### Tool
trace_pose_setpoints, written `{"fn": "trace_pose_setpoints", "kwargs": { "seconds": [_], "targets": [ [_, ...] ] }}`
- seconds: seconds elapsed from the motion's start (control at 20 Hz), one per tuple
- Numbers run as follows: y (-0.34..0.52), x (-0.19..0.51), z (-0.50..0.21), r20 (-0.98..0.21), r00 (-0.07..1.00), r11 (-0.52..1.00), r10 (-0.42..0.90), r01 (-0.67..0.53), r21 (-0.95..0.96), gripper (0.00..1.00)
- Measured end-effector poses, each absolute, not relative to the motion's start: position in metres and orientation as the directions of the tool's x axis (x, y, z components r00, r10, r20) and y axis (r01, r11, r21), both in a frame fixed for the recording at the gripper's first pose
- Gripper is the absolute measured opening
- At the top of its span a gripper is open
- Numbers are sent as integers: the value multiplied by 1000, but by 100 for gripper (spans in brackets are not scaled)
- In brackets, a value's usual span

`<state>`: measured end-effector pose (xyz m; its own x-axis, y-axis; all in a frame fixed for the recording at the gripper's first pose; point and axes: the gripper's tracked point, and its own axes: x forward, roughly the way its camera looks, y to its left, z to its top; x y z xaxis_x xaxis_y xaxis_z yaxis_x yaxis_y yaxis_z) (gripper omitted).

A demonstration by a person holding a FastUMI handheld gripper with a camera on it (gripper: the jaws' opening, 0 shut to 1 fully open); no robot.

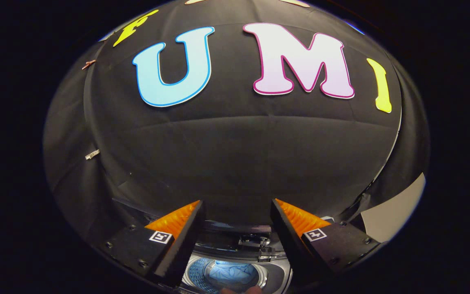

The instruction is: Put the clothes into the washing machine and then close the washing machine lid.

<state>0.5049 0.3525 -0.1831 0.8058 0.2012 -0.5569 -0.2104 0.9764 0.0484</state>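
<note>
My tool (237, 228) is wide open, holding nothing. Washing machine (235, 273) sits bottom centre, tub open, blue clothes (233, 271) inside. Risk: lid out of sight, so I could miss it.

1. The gripper (236, 216) has two wedge-shaped fingers (178, 241), spread wide apart with nothing between them.
2. Each finger's inner pad is ribbed.
3. Each finger mount is a dark block with small screws and a square black-and-white marker.
</note>
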Motion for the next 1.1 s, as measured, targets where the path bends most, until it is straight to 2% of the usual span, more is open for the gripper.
{"fn": "trace_pose_setpoints", "kwargs": {
  "seconds": [0.4,1.1],
  "targets": [
    [349,470,-180,-575,788,972,218,-228,55,100],
    [340,394,-190,-526,808,959,266,-276,61,100]
  ]
}}
